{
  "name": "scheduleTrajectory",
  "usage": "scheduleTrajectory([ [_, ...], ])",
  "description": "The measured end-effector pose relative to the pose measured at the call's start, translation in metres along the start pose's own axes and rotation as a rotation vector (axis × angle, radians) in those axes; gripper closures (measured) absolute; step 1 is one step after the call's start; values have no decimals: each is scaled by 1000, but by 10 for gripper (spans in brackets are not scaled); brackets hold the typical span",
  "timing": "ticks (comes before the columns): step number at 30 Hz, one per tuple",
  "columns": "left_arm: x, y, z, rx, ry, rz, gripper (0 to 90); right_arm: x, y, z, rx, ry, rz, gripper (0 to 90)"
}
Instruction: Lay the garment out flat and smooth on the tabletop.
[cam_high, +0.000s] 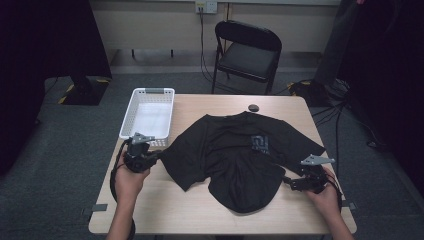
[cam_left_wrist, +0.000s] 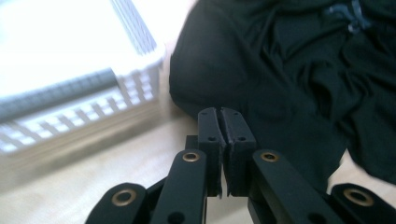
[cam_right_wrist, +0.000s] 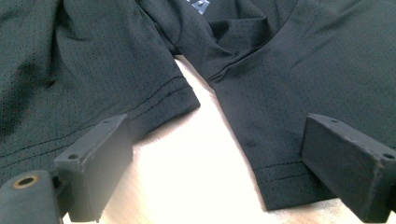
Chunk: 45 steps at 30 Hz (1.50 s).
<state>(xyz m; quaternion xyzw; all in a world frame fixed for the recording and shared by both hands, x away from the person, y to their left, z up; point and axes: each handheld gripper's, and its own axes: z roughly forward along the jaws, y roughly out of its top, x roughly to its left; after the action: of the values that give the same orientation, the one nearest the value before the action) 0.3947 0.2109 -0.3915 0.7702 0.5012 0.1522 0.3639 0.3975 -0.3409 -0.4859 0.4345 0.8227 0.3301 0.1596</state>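
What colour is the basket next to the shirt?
White; the basket shows best in the high view, beside the black shirt.

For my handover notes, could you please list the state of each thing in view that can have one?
Black T-shirt: on the table, rumpled, lower part bunched up, not yet folded.
White basket: upright on the table's far left, nothing in it.
Left gripper: shut; whether it pinches the shirt's edge cannot be told.
Right gripper: open, jaws apart over a sleeve hem, gripping nothing.
Folding chair: unfolded, unoccupied, behind the table.

Overhead forward-down, two close gripper views, shared shirt (cam_high: 235, 155)
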Motion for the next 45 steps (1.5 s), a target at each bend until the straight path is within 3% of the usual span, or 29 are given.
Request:
scheduleTrajectory([
  [2, 4, 11, -4, -8, 25, 6, 875, 0, 0, 0, 0, 0, 0, 76],
  [9, 21, 25, -11, -22, 63, 5, 875, 0, 0, 0, 0, 0, 0, 76],
  [13, 27, 29, -8, -3, 86, 18, 875, 0, 0, 0, 0, 1, 0, 76],
  [18, 39, 34, -3, -20, 94, 11, 875, 0, 0, 0, -1, 1, 0, 76],
  [23, 33, 42, -5, -38, 60, 17, 874, 0, 0, 0, -1, 1, 0, 76],
  [27, 16, 51, -13, -65, 37, 73, 874, 0, 1, 1, -1, 1, 0, 76],
  [28, 10, 56, -17, -73, 49, 93, 873, 0, 1, 1, -1, 0, 0, 76],
  [31, 10, 59, -22, -89, 43, 88, 873, 0, 1, 1, -1, 1, 0, 76],
  [35, 17, 64, -32, -117, 71, 94, 873, 0, 1, 1, -1, 1, 0, 76],
  [40, 37, 55, -25, -60, 111, 60, 873, 0, 1, 1, 0, 0, 0, 76],
  [42, 53, 44, -14, -52, 121, 5, 873, 0, 1, 1, 0, 0, 0, 76],
  [44, 57, 40, -10, -50, 126, -13, 874, 0, 1, 1, 0, 0, 0, 76],
  [45, 66, 33, -3, -48, 129, -51, 874, 0, 1, 1, 0, -1, 0, 76],
])
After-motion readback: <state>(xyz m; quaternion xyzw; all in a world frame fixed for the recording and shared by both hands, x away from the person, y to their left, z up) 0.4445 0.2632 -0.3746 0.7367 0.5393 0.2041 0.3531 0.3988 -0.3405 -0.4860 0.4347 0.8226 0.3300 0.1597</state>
